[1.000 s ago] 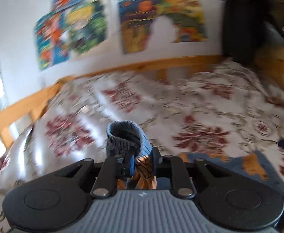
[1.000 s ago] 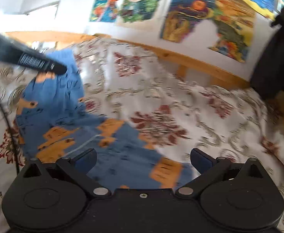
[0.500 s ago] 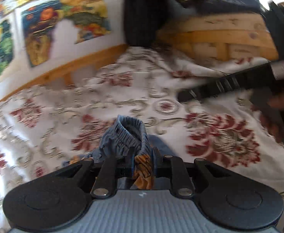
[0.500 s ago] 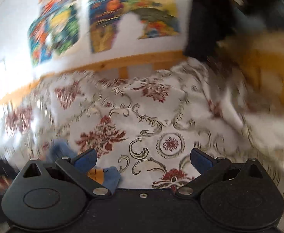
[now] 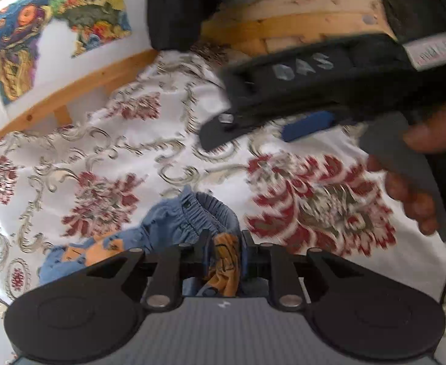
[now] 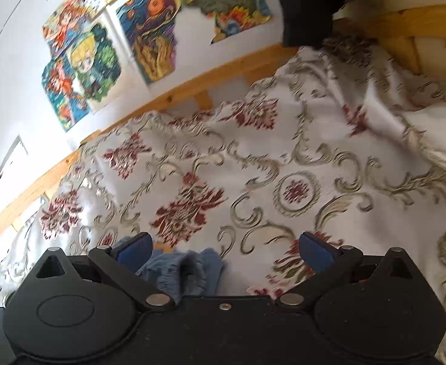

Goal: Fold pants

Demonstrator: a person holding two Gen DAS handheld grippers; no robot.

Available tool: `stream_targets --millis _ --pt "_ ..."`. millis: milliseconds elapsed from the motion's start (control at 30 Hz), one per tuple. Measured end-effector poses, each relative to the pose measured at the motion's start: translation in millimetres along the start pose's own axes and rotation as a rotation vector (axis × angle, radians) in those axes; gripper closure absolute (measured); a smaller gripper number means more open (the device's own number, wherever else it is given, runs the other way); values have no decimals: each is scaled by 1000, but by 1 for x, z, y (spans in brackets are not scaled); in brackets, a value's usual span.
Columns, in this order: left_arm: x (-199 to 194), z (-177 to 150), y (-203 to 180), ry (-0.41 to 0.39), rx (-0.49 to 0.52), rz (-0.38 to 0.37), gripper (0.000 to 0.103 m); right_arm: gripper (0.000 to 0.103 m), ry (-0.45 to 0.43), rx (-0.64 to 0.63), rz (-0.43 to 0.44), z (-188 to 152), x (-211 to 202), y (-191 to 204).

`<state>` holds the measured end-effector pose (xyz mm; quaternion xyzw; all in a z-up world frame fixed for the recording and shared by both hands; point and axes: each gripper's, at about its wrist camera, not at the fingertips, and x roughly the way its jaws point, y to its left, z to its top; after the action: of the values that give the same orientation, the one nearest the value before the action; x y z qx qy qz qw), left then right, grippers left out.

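Note:
The pants (image 5: 189, 216) are blue with orange patches and an elastic waistband, bunched on the flowered bedspread (image 5: 107, 164). My left gripper (image 5: 224, 243) is shut on a fold of them at the waistband. In the right wrist view a blue bunch of the pants (image 6: 183, 270) lies between the spread fingers of my right gripper (image 6: 226, 248), which is open and holds nothing. The right gripper (image 5: 311, 121) also shows in the left wrist view, above and right of the pants, held by a hand (image 5: 417, 170).
A wooden bed rail (image 6: 174, 91) runs along the far side under a white wall with colourful pictures (image 6: 149, 33). A dark garment (image 6: 305, 6) hangs at the far right corner. The bedspread rises in folds at the right (image 6: 405, 121).
The left gripper carried the waistband rightward across the bed and lower. The right gripper swung right, then came close over the pants, so it now fills the left view's upper right.

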<state>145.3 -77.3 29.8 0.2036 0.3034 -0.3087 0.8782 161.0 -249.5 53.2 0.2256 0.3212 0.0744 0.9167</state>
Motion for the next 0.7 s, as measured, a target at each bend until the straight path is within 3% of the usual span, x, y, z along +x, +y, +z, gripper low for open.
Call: stream_targets --millis 133,233,333,433,533,600,700 --pt "-11 -12 -3 -14 -1 -74 51 1 55 -26 -5 -9 14 4" --pt "-34 -22 5 -65 -36 -113 45 1 81 -41 -11 -15 19 6" --pt "-51 -33 18 -97 -92 -36 38 3 83 -30 10 -18 22 9" --pt "-50 -46 41 -47 -194 58 38 26 60 -33 28 -21 30 17" --pt "-43 -61 67 22 -348 37 36 48 75 -8 43 -26 43 21" --pt "-39 -71 79 62 -428 0 31 77 106 29 45 -31 50 20" --pt "-40 -86 85 91 -492 -57 25 81 112 12 -8 -33 48 22"
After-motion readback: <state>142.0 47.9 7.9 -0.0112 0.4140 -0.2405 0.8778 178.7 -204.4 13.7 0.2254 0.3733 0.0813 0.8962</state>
